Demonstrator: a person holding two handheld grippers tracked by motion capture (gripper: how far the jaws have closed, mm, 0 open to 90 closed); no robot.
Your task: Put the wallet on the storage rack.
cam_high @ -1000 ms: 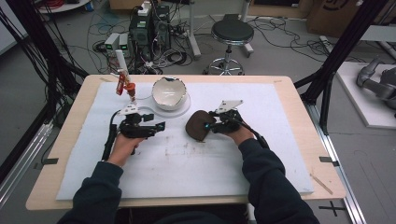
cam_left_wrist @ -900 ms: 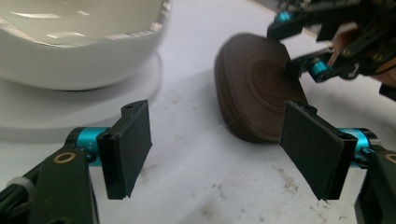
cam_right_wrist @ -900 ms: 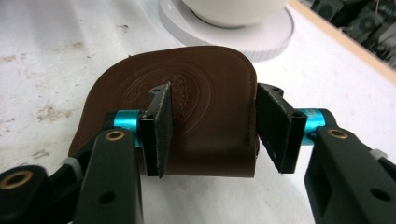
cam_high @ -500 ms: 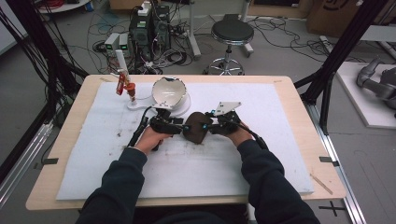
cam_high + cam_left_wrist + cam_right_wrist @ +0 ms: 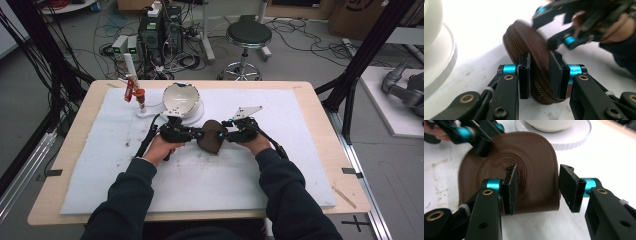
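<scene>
The left gripper [image 5: 539,75] has just closed its jaws on the edge of a brown leather pouch [image 5: 211,136]. The right gripper [image 5: 536,187] pinches its other side. The pouch sits mid-mat [image 5: 280,180], near the far edge, beside a white bowl [image 5: 179,97].

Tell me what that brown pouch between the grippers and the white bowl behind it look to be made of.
Brown flat pouch: looks like leather or faux leather, with a matte smooth face, an embossed round emblem and zigzag stitching along the edge. White bowl: probably glazed ceramic, since its inside is glossy, though plastic can't be ruled out.
</scene>
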